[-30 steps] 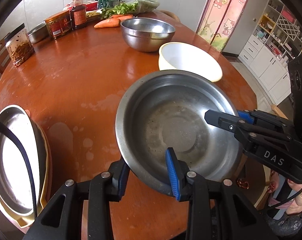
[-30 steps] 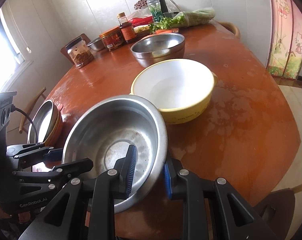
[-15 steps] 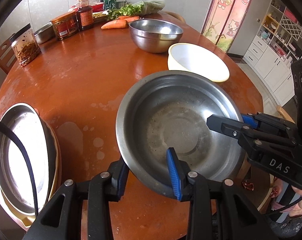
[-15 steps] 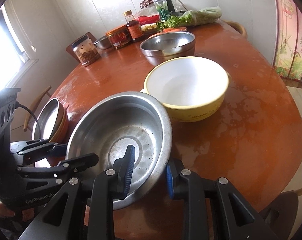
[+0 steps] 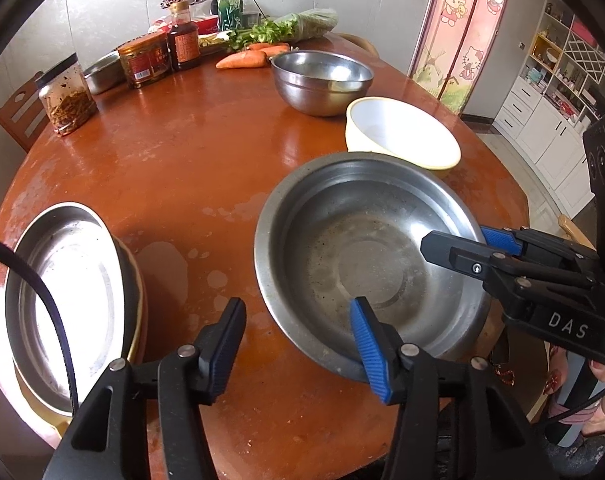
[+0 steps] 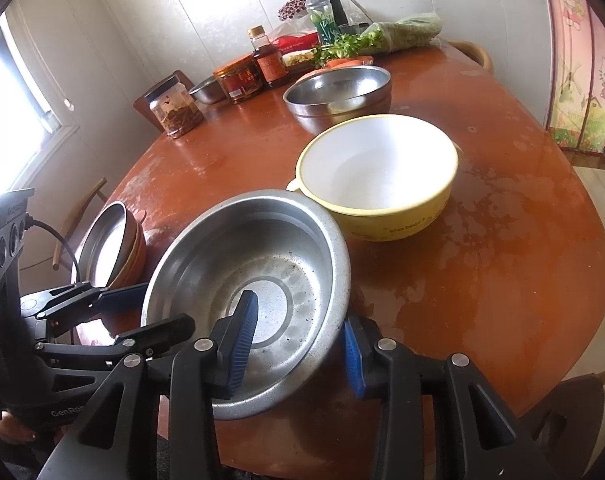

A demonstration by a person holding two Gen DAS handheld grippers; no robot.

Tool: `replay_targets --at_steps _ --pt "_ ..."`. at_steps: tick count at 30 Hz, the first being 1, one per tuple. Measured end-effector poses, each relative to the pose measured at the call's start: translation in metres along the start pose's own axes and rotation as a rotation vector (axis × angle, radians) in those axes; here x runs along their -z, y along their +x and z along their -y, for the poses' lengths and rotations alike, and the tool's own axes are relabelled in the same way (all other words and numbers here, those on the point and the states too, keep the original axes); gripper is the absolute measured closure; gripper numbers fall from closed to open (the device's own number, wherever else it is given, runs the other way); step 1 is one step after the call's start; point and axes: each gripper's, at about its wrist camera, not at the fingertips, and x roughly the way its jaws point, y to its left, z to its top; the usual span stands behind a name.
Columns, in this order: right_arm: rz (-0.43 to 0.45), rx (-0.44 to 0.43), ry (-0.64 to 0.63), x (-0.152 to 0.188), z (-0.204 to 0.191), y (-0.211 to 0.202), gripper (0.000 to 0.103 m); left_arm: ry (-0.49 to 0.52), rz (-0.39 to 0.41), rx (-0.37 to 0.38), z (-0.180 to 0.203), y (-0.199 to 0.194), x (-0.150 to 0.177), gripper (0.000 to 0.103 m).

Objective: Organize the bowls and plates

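A wide, shallow steel basin (image 5: 366, 260) (image 6: 258, 264) rests on the brown table (image 5: 190, 168) near its front edge. My left gripper (image 5: 296, 344) straddles the basin's near rim. Its jaws are opening, one blue pad inside the basin and the other well clear outside. My right gripper (image 6: 298, 344) straddles the rim on the opposite side. Its jaws are also opening, and neither pad presses on the wall. A yellow bowl (image 5: 402, 136) (image 6: 378, 176) with a white inside stands just behind the basin. Beyond it is a deep steel bowl (image 5: 322, 80) (image 6: 338, 92).
A stack of plates (image 5: 70, 292) (image 6: 110, 240) topped by a steel one sits at the table's left edge. Jars (image 5: 66, 100), bottles (image 5: 184, 40), carrots (image 5: 242, 59) and greens (image 5: 286, 28) line the far side. Chairs stand around the table.
Both grippers have widened their jaws and come off the basin's rim, which they pinched a second ago. The basin now lies slightly lower and flatter on the table.
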Motion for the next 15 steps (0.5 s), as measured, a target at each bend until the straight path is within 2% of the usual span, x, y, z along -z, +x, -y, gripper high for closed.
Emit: replay_targets --at_steps 3,15 --pt "0.011 -0.005 0.012 0.000 0.003 -0.004 0.056 -0.002 0.009 -0.002 -0.001 -0.004 0.000 0.046" --pt "0.055 -0.005 0.038 -0.001 0.010 -0.020 0.049 -0.011 0.090 -0.017 0.000 -0.032 -0.007 0.038"
